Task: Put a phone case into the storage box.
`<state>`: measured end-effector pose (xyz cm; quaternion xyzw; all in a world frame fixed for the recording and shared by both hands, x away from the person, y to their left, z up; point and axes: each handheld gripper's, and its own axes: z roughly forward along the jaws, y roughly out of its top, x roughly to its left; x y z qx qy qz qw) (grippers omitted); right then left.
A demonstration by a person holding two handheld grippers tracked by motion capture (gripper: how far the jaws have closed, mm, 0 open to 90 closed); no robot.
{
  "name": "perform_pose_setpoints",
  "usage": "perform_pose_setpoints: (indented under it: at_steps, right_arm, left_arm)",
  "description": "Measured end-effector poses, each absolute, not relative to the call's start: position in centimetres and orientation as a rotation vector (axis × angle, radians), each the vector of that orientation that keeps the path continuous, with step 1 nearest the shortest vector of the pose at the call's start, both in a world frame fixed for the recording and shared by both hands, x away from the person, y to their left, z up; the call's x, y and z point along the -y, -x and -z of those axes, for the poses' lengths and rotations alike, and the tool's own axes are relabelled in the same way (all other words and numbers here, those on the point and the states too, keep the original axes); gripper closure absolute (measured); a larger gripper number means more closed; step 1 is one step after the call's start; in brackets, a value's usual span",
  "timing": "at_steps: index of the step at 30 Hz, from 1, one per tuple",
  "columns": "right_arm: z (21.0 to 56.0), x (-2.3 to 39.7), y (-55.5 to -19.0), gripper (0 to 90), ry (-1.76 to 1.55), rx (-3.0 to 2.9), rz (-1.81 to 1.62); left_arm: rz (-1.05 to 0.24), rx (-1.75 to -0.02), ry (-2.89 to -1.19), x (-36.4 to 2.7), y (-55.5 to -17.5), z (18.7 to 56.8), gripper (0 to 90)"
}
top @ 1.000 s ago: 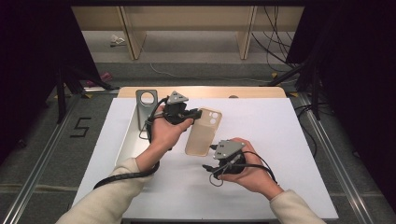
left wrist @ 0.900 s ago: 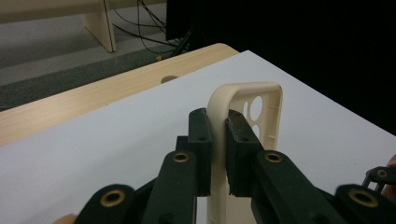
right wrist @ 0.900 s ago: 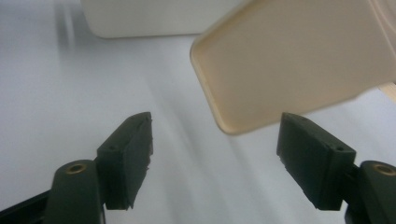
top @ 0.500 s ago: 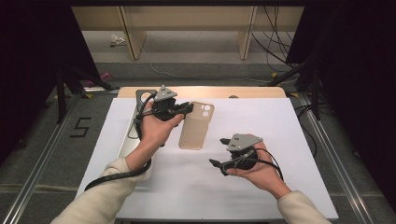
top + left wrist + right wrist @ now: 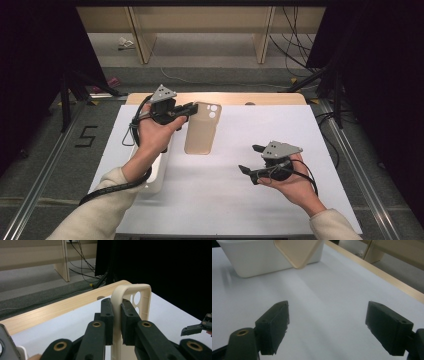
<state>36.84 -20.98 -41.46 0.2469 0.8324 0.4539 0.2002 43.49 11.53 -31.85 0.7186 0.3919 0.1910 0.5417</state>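
Observation:
A beige phone case hangs above the white table, camera holes toward the far side. My left gripper is shut on its long left edge near the camera end. The left gripper view shows the pads pressed on either side of the case's rim. My right gripper is low over the table to the right of the case, apart from it. Its jaws have just been opening and stand wide with nothing between them. The case's near corner shows ahead of them.
A white tray lies along the table's left side, under my left forearm; its wall shows in the right gripper view. A dark flat object sits at the lower left of the left gripper view. A wooden strip borders the far edge.
The left gripper lifted the case and carried it toward the far left. The right gripper drew away from the case's near end to the right, and its jaws spread wider.

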Motion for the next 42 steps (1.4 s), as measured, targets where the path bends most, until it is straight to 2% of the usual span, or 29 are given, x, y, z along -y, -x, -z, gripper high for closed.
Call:
perform_pose_setpoints:
  at_steps: [17,42]
  right_arm:
    - [41.6,23.4,-36.6,19.6,-0.762,-2.278,-1.256]
    - [41.8,24.6,-36.3,19.8,-0.81,-2.261,-1.266]
  left_arm:
    - [-0.475,-0.943,-1.669,-14.1,-43.4,30.5,82.0]
    - [-0.492,-0.957,-1.642,-17.6,-44.1,29.9,82.0]
